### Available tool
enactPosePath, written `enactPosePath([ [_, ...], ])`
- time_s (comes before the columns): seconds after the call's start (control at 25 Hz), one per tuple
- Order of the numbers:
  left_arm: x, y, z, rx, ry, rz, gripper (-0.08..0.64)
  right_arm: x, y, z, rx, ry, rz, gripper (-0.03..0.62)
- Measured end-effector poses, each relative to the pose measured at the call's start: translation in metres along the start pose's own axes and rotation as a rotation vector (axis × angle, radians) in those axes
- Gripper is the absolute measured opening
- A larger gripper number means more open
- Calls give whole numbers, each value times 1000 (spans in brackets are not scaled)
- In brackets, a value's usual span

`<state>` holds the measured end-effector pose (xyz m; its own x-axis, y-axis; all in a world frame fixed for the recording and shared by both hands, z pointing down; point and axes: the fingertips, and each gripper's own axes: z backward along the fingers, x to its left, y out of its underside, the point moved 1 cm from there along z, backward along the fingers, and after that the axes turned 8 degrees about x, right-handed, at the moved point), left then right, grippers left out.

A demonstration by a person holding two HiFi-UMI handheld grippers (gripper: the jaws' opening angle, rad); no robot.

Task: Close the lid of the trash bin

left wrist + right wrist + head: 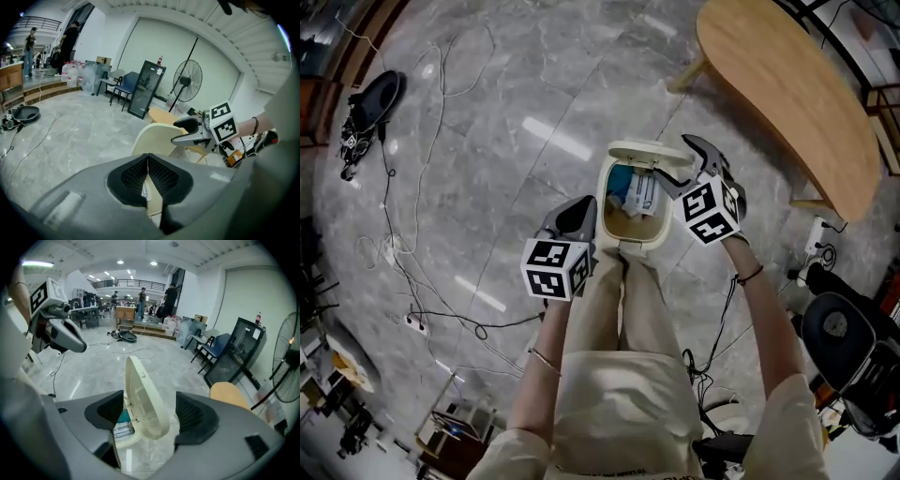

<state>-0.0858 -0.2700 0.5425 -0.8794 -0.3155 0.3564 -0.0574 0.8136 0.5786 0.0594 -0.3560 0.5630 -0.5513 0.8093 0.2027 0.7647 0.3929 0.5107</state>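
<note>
On the grey floor the trash bin is standing open — the right gripper is holding wide-open jaws around its raised lid to tip it shut, and the left gripper is hovering, jaws pressed together.

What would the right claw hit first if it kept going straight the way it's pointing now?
The raised cream plastic bin lid: it stands upright between the open jaws of the right claw, so pushing straight on would probably meet it first, though depth is hard to judge.
</note>
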Motion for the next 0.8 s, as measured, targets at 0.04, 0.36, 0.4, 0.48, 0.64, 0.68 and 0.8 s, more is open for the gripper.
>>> enactPosePath([
  [0.04,0,2,-1,3,6,-1,23,2,0,-1,6,10,28,334],
  [0.36,-1,18,-10,18,53,-12,23,13,5,-11,39,81,162,334],
  [0.4,-1,20,-12,17,57,-14,23,12,5,-12,40,97,175,334],
  [0.48,0,26,-14,17,61,-17,23,13,6,-14,44,125,197,334],
  [0.64,1,36,-14,27,71,-13,23,16,6,-14,47,170,188,334],
  [0.68,1,38,-14,28,75,-14,23,17,7,-13,49,181,185,334],
  [0.8,0,44,-12,31,89,-23,23,22,8,-11,55,216,187,334],
])
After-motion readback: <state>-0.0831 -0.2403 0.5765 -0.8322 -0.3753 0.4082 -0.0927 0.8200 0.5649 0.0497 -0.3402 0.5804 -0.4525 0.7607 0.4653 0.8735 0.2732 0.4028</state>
